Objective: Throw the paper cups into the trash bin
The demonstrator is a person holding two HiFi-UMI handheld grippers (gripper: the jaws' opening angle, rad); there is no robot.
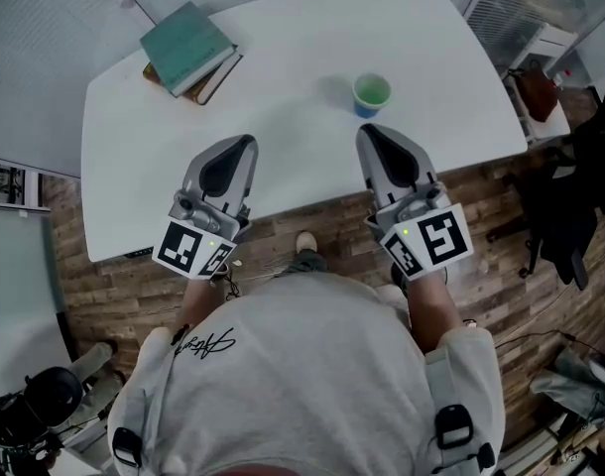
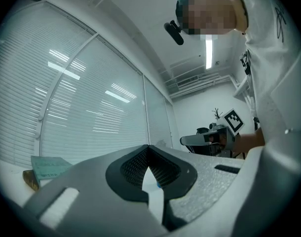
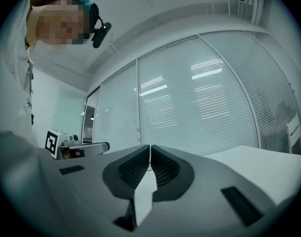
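Two empty tools at the near edge of the desk (image 1: 312, 38), cup (image 1: 371, 94) not yet taken.

Head view: the left tool (image 1: 245, 145) and right tool (image 1: 368, 132) lie side by side over the desk's near edge, both aimed across it; the cup stands upright on the desk just beyond the right tool's tip, so that tool looks the likelier to take it; two stacked books (image 1: 188, 53) sit at the far left corner, well apart from the cup; no bin shows. Left gripper view: the jaws meet tip to tip with nothing between them, only a sliver of desk showing below the pads; the tool is held about level, probably to come at the cup's side. Right gripper view: the jaws are pressed together and empty; they would have to part before any grasp.
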